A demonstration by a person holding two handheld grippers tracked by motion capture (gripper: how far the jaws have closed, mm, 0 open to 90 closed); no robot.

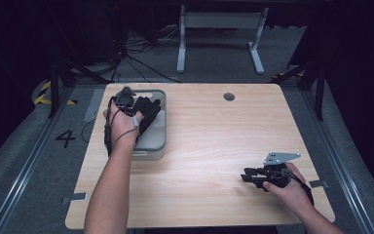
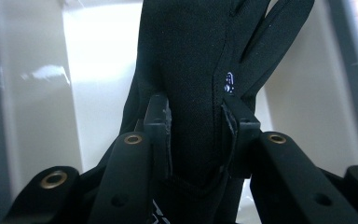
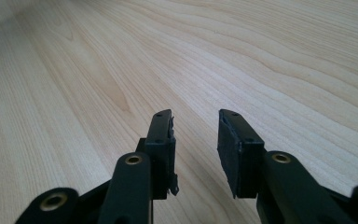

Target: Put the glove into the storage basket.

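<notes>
overall light: pale wooden tabletop (image 1: pixel 209 146) lit evenly from above, surroundings pretty dark
glare: white blown-out patch on grey plastic bin's (image 2: pixel 42 74) inner wall
blur: close black jaws soft in both gripper views

A black fabric glove (image 2: pixel 191 70) is clamped between the jaws of the left gripper (image 2: pixel 195 123), its fingers spread out beyond the jaw tips and a small white mark seen near the right pad. It is held over a grey tray (image 1: pixel 157 139) with a pale, glossy floor, well apart from the right gripper (image 1: pixel 249 178).
</notes>
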